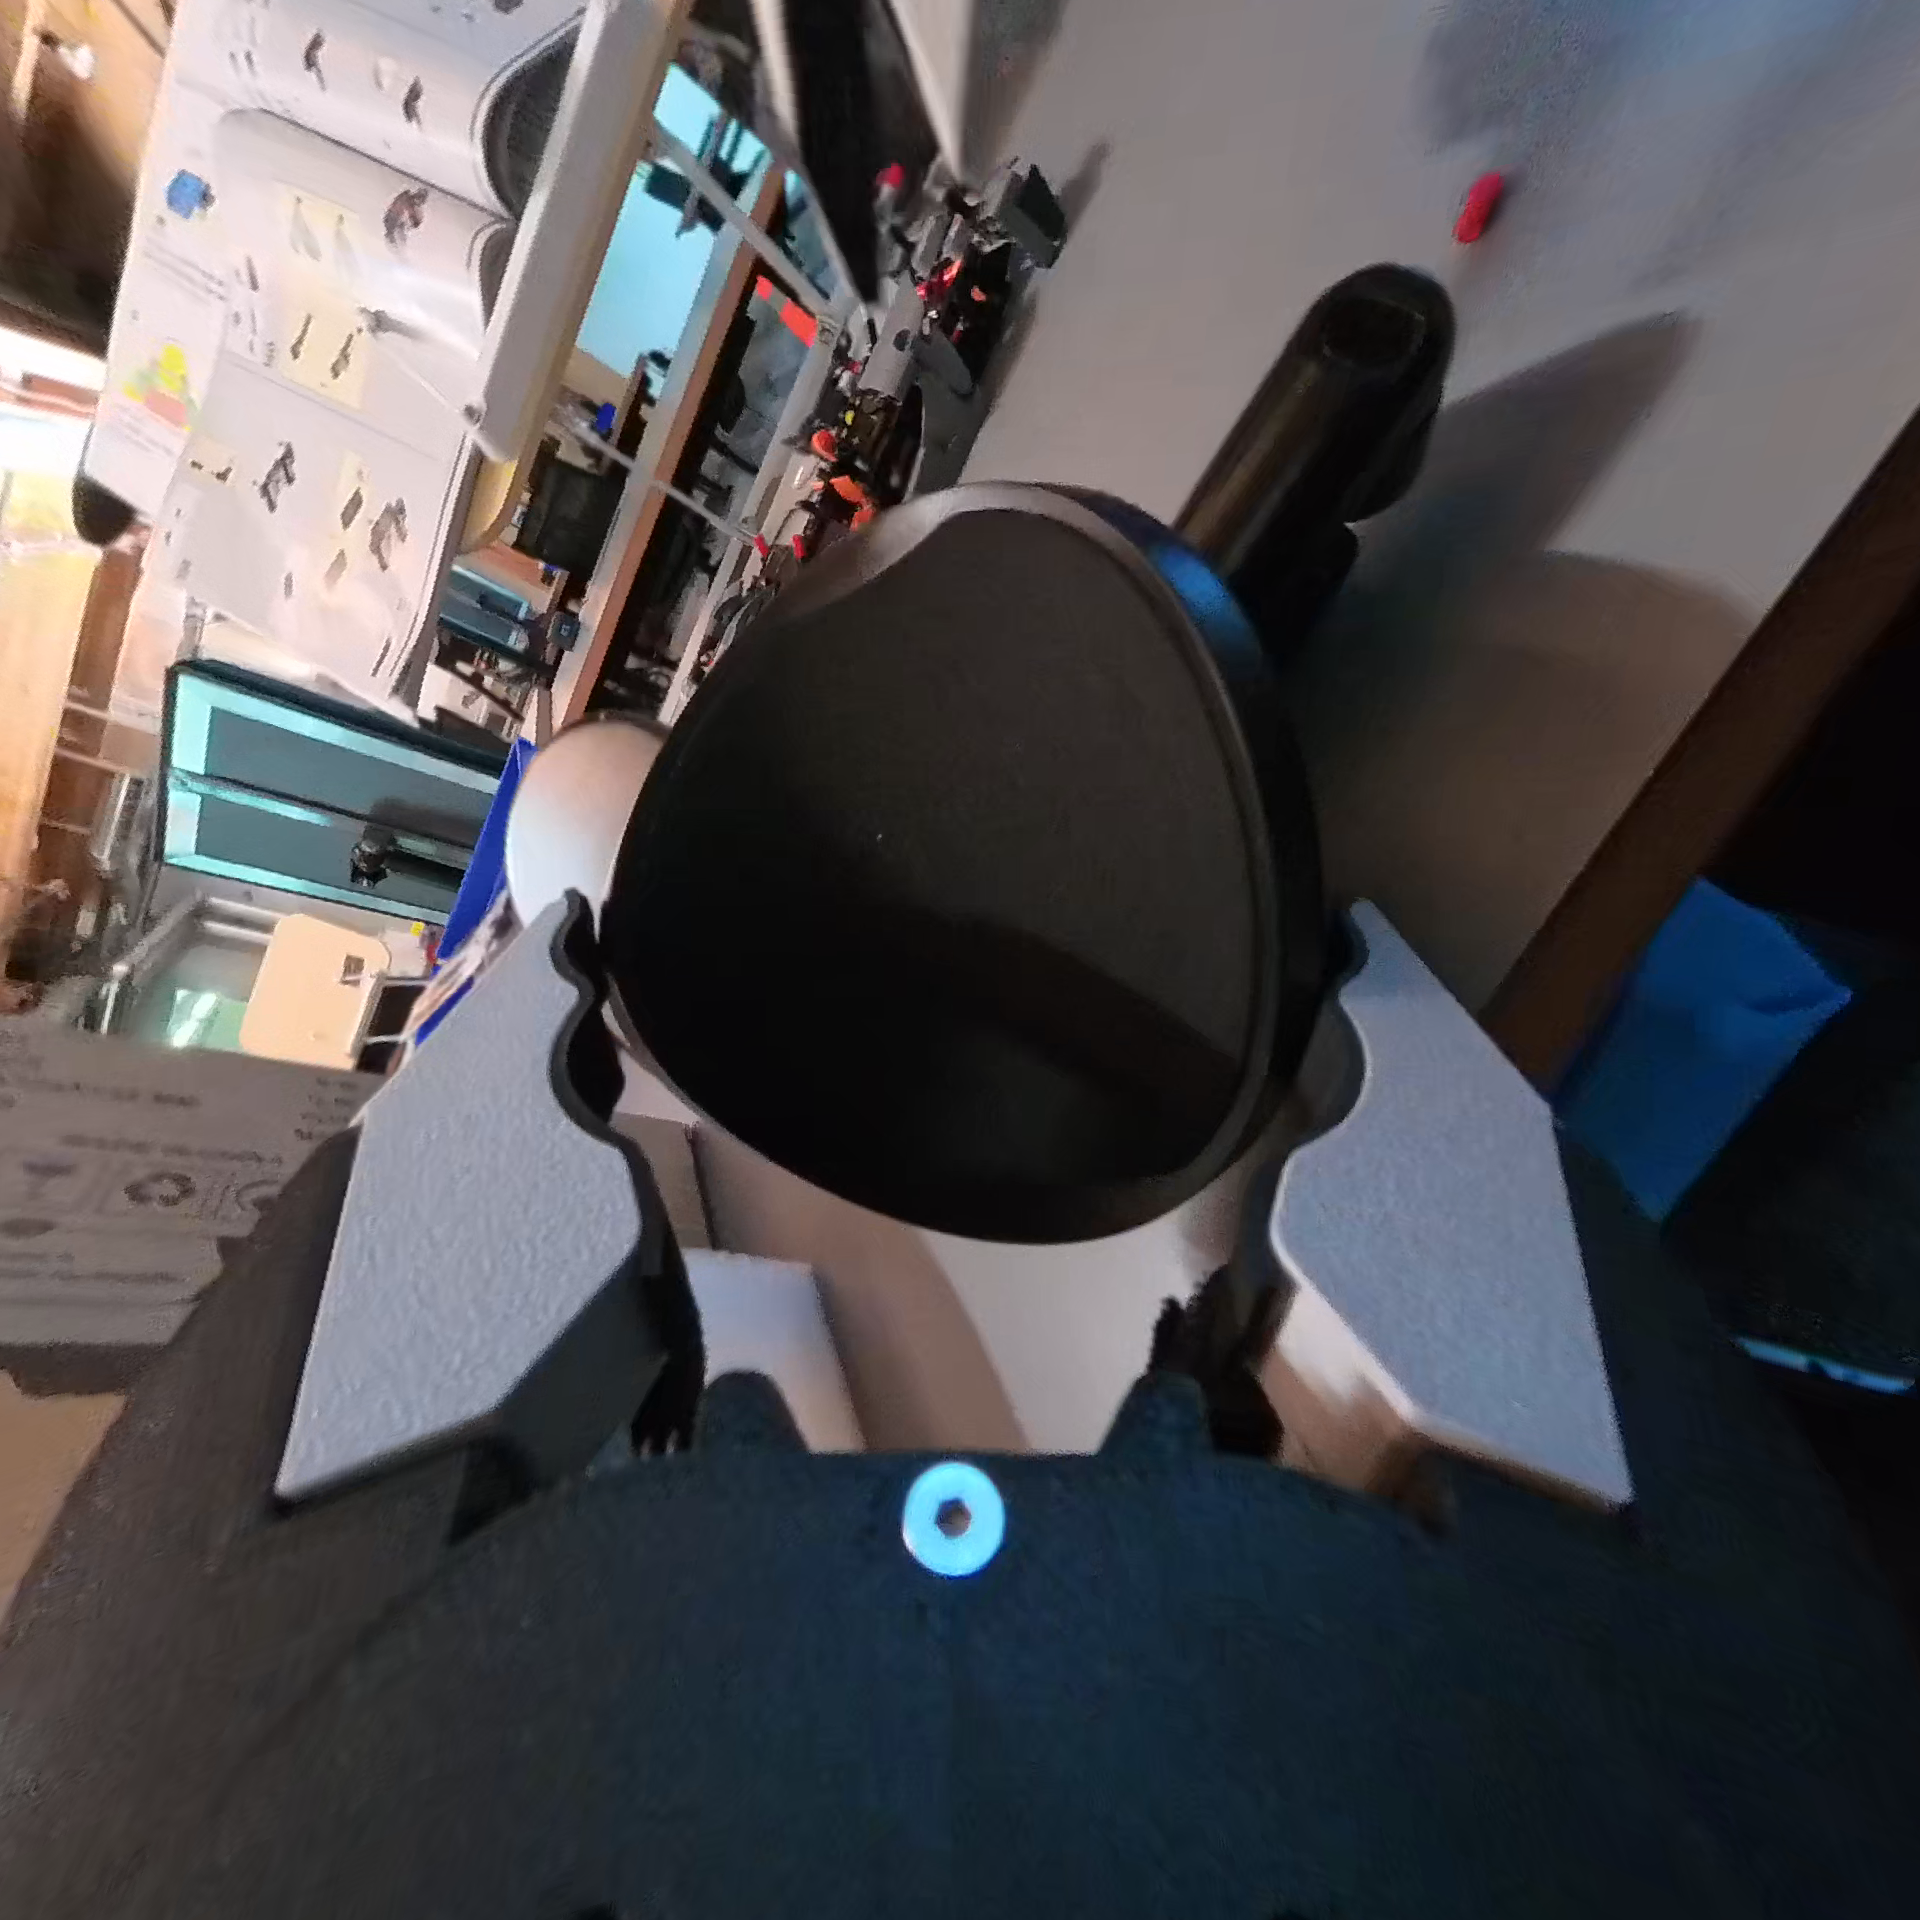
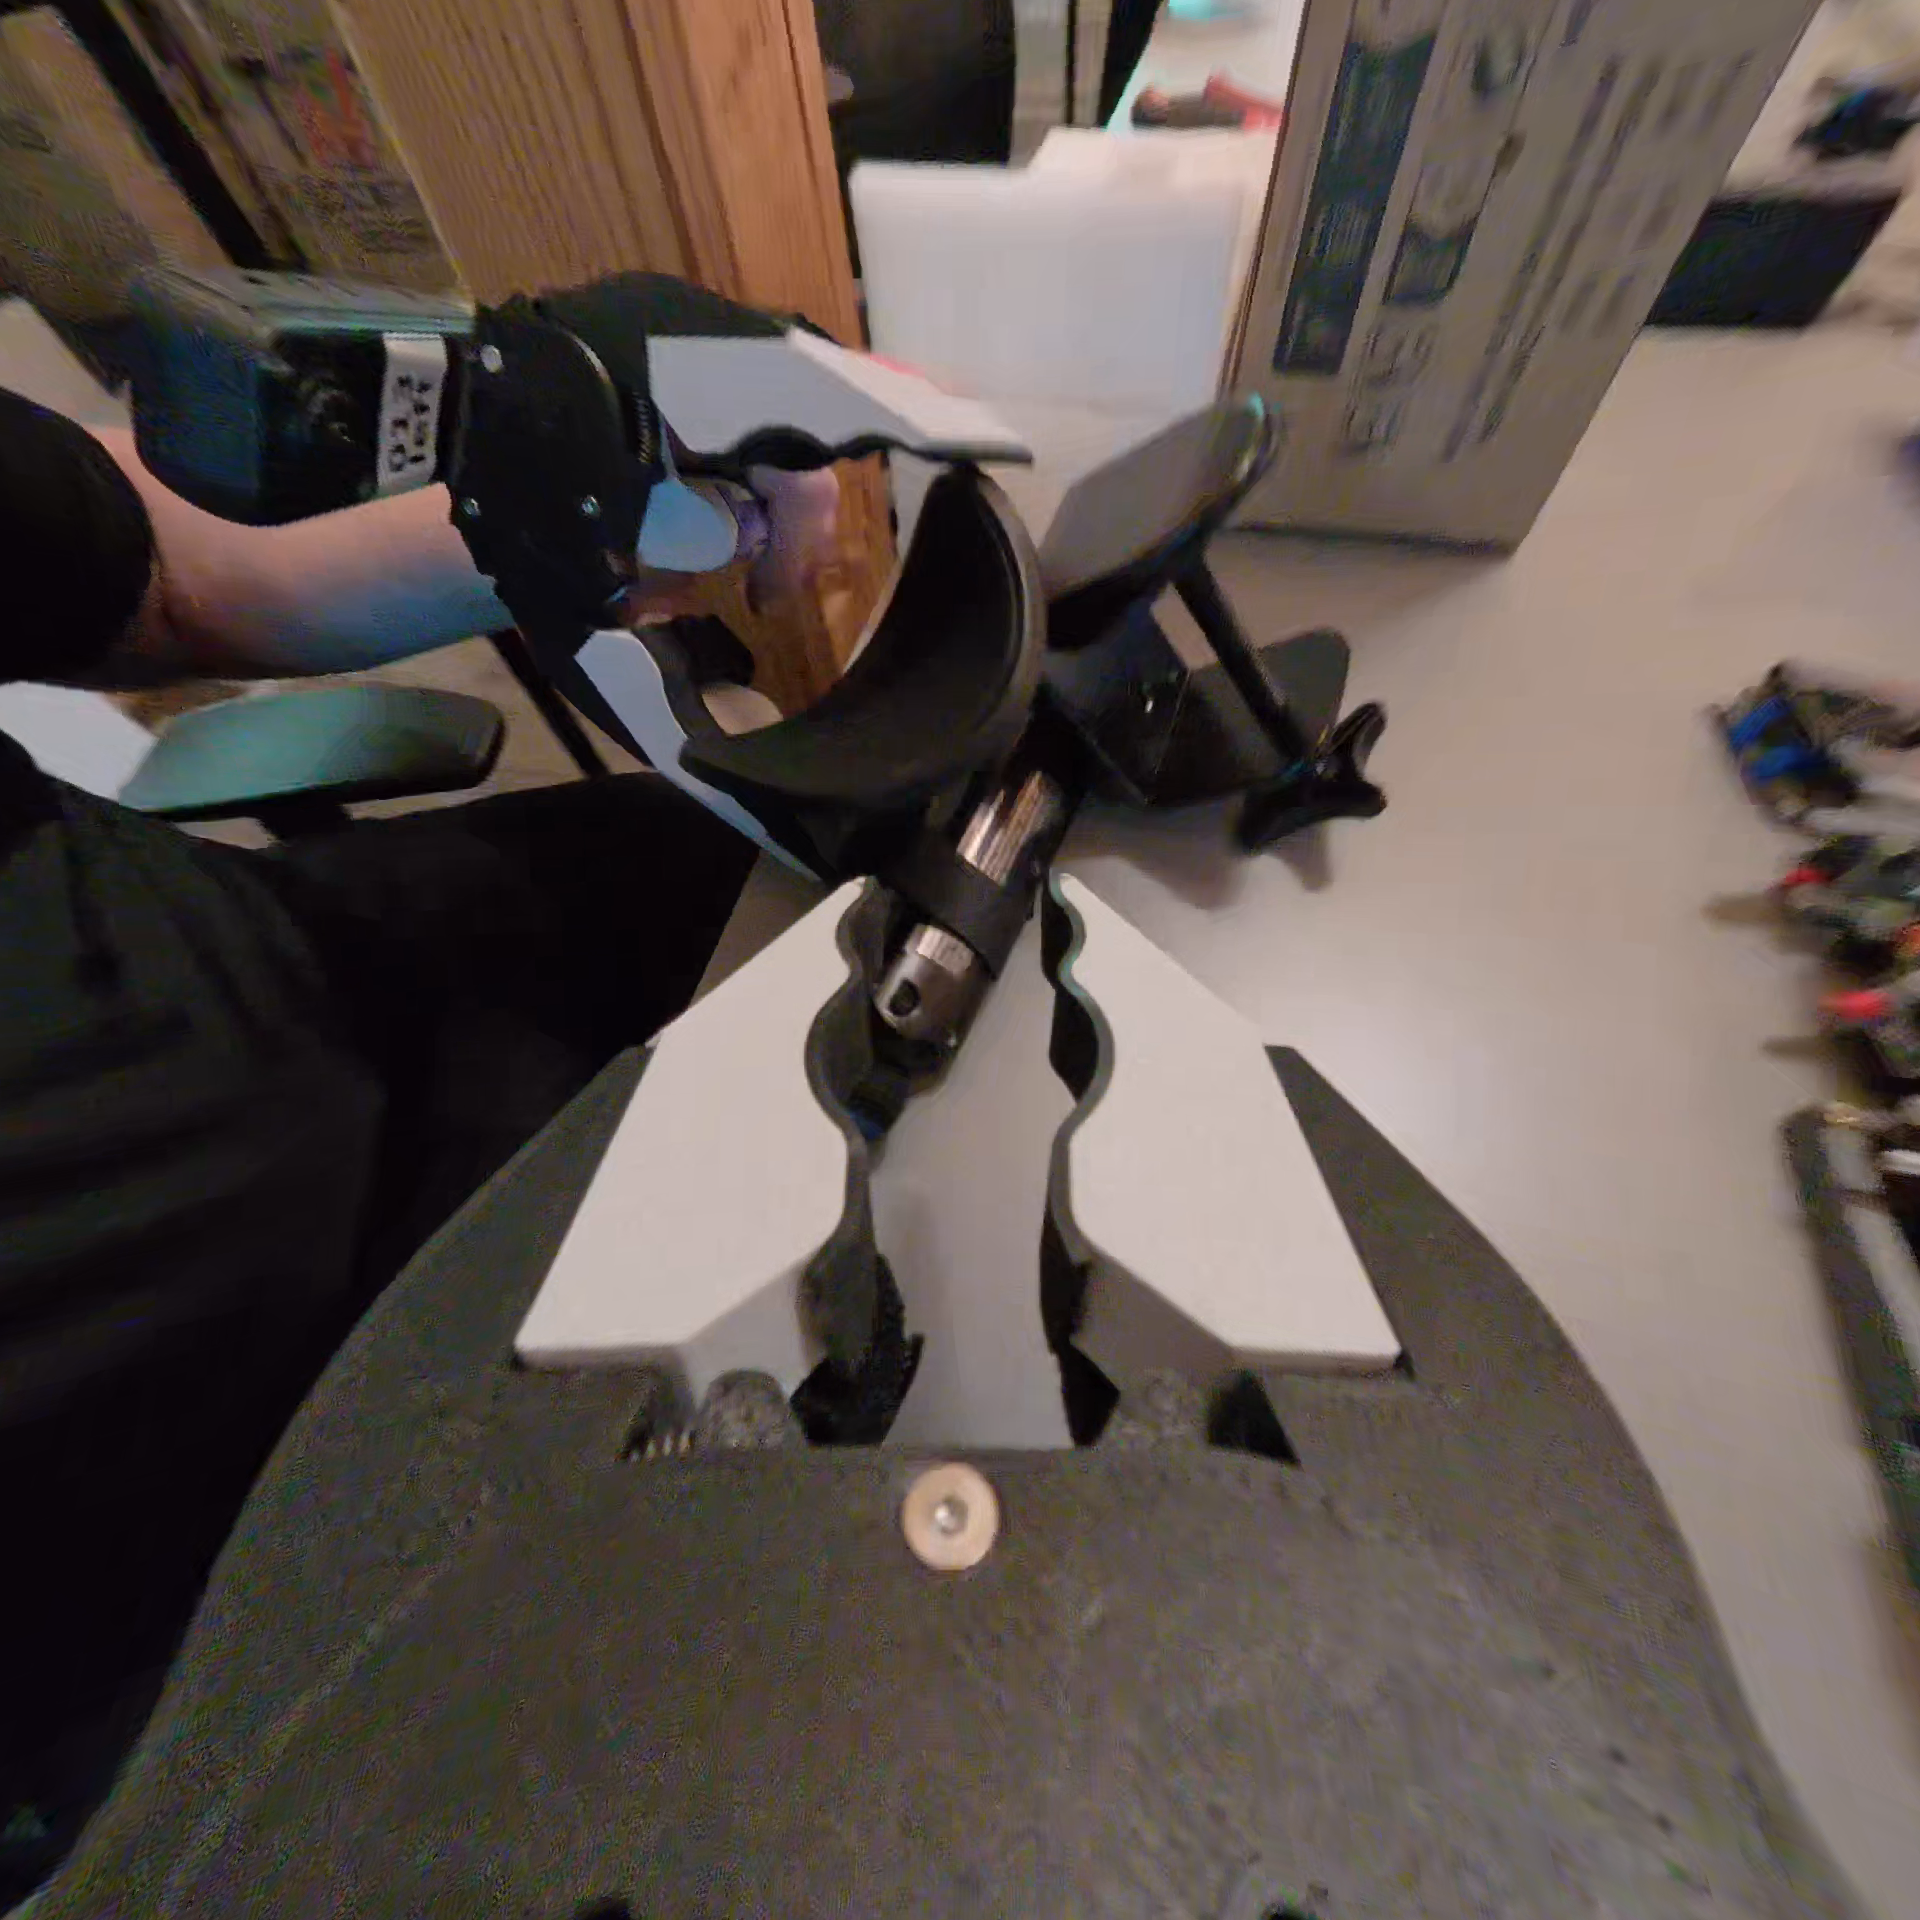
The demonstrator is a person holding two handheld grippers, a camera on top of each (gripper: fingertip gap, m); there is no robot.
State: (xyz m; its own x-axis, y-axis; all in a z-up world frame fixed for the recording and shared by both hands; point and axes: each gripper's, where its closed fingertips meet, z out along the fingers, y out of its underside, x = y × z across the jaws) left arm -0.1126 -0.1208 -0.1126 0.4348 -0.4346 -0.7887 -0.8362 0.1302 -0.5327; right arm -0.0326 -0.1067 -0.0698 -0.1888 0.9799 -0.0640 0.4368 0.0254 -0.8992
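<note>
My left gripper [image 1: 966, 925] is shut on a black curved cup [image 1: 935, 883], one grey finger on each rim. A black tube [image 1: 1361, 364] runs on past the cup's far edge. In the right wrist view the same left gripper [image 2: 894, 634], held by a person's hand, clamps the cup [image 2: 935, 717] above the table edge. A metal shaft [image 2: 925, 977] with a black sleeve sticks out of the cup's underside. My right gripper [image 2: 951, 904] is shut on that shaft, with the shaft's socket end lying between the fingers.
A black stand with a round pad [image 2: 1164, 478] and a base plate [image 2: 1247, 686] sits on the grey table [image 2: 1455, 831]. Behind it are a printed box [image 2: 1455, 260], white foam [image 2: 1039, 260] and a wooden board [image 2: 623, 156]. Tools [image 2: 1849, 831] clutter the right side. A chair armrest [image 2: 312, 738] is on the left.
</note>
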